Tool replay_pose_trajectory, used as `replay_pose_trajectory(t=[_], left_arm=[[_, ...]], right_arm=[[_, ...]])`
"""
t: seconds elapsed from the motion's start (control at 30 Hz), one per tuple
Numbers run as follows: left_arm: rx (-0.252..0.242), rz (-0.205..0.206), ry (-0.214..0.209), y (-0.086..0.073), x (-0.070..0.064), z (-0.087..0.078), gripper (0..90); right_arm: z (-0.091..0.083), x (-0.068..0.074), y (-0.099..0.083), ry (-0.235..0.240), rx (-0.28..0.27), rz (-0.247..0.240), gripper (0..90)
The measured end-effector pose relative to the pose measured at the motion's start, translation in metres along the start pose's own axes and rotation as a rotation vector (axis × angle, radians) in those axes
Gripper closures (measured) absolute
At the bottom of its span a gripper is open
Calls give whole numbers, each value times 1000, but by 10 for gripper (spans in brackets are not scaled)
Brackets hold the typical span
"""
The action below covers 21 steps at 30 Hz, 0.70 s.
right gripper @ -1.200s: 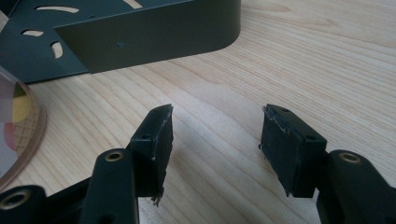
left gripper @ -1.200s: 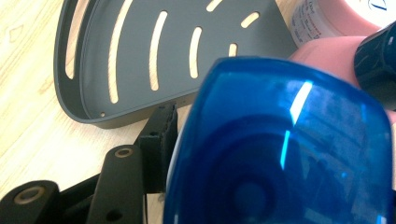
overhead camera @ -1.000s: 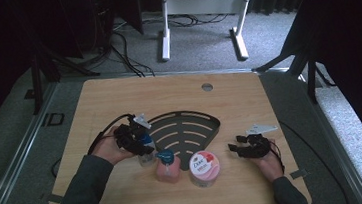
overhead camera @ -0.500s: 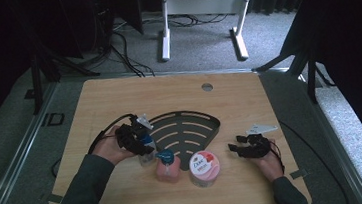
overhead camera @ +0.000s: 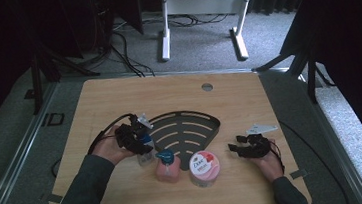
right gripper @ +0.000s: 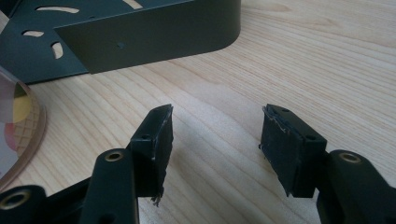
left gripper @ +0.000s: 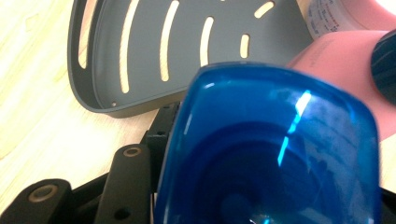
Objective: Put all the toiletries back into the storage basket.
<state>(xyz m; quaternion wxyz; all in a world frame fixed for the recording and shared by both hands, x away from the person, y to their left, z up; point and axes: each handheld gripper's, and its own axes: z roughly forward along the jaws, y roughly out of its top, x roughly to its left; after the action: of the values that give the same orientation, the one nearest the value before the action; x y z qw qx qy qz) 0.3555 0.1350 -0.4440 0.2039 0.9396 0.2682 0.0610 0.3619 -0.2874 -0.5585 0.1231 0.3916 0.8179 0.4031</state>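
Note:
A small clear bottle with a blue cap [overhead camera: 145,154] stands just left of the dark grey slotted tray [overhead camera: 206,124], and my left gripper [overhead camera: 142,145] is shut on it. In the left gripper view the blue cap [left gripper: 275,149] looms large between the jaws, with one black finger [left gripper: 128,179] showing at its left. A pink pump bottle [overhead camera: 167,167] and a pink-lidded Dove jar [overhead camera: 204,167] stand in front of the tray. My right gripper [overhead camera: 234,143] rests low on the table right of the jar. It is open [right gripper: 215,126] over bare wood.
The tray's outer wall [right gripper: 154,32] lies just ahead of the right gripper, with the jar's edge [right gripper: 16,121] at its left. A round grommet [overhead camera: 207,87] sits near the table's far edge. Wood [overhead camera: 118,95] is bare behind the tray.

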Motion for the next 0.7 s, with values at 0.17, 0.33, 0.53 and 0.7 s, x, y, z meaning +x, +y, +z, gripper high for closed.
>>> replay_pose_trajectory(t=[0.17, 0.33, 0.53, 0.7], left_arm=[[5, -13, 2, 0, 1, -1, 551], [-1, -28, 11, -1, 3, -5, 551], [-21, -41, 18, -2, 5, -11, 551], [-25, -53, 27, -2, 7, -13, 552]], right_arm=[[0, 0, 0, 0, 0, 0, 434], [0, 0, 0, 0, 0, 1, 434], [0, 0, 0, 0, -1, 0, 434], [0, 0, 0, 0, 0, 0, 434]])
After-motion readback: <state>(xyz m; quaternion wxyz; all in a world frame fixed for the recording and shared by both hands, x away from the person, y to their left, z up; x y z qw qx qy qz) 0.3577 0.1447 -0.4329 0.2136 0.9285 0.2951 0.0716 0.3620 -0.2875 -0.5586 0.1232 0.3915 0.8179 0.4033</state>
